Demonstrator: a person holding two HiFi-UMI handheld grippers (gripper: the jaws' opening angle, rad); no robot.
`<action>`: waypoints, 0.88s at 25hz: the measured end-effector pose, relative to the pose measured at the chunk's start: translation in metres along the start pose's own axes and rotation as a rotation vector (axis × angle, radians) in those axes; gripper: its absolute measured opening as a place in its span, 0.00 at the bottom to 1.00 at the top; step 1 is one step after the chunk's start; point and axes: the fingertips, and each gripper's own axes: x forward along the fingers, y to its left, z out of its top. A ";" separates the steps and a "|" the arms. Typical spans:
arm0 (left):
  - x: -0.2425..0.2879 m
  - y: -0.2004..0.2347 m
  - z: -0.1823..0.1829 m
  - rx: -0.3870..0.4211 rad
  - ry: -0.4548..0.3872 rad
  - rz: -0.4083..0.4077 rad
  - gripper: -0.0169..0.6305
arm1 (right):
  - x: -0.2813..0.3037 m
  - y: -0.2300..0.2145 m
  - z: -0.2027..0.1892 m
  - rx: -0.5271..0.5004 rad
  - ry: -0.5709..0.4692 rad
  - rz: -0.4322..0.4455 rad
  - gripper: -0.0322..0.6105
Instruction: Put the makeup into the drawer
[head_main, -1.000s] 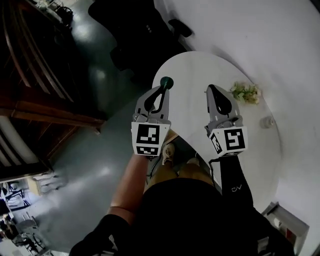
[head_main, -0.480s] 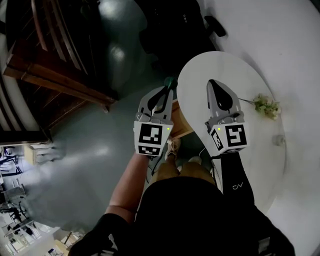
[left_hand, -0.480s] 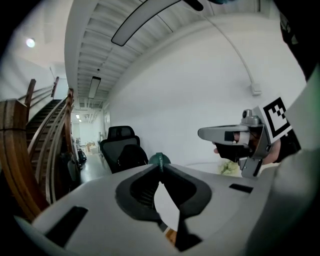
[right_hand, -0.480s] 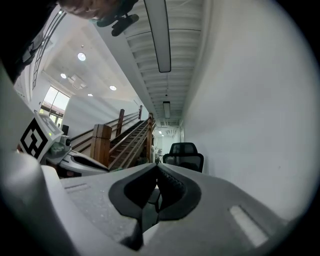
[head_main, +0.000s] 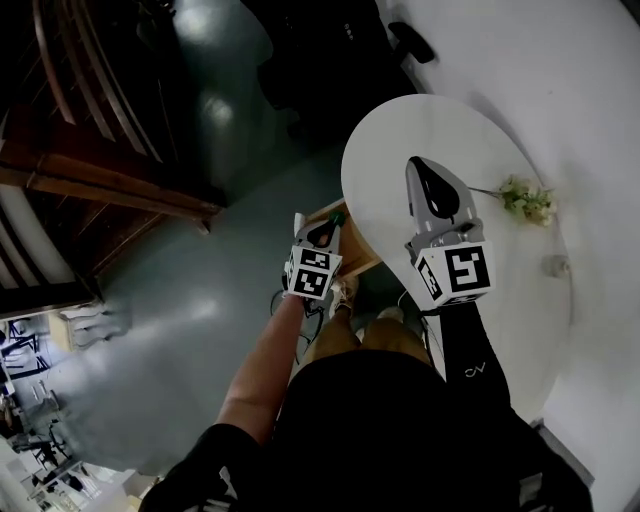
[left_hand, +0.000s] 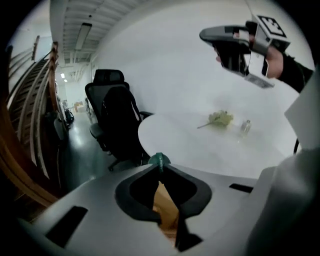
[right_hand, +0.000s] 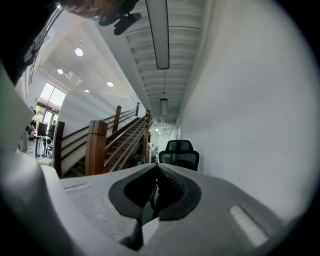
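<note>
My left gripper (head_main: 333, 222) hangs low beside the white round table (head_main: 400, 135), just over the open wooden drawer (head_main: 356, 252) under the table's edge. It is shut on a small green makeup item (left_hand: 159, 161), whose top pokes out past the jaw tips. In the left gripper view the drawer's brown wood (left_hand: 166, 209) shows through the gap behind the jaws. My right gripper (head_main: 417, 163) is held high above the table, pointing level; its jaws (right_hand: 157, 167) are shut with nothing between them.
On the table lie a sprig of flowers (head_main: 525, 200) and a small clear bottle (head_main: 553, 265). Black office chairs (left_hand: 117, 120) stand beyond the table. A wooden staircase (head_main: 90, 180) runs along the left. My legs and feet are below the table edge.
My left gripper has dropped well down from table height to the drawer, still holding the green item. The right gripper has stayed above the table.
</note>
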 end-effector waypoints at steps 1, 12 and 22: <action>0.008 -0.003 -0.014 0.010 0.044 -0.010 0.07 | -0.001 -0.002 -0.001 0.001 0.002 -0.005 0.06; 0.053 -0.024 -0.075 0.044 0.254 -0.101 0.08 | -0.009 -0.011 -0.009 -0.015 0.019 -0.025 0.06; 0.055 -0.033 -0.085 0.089 0.290 -0.163 0.34 | -0.007 -0.010 -0.007 -0.013 0.022 -0.033 0.06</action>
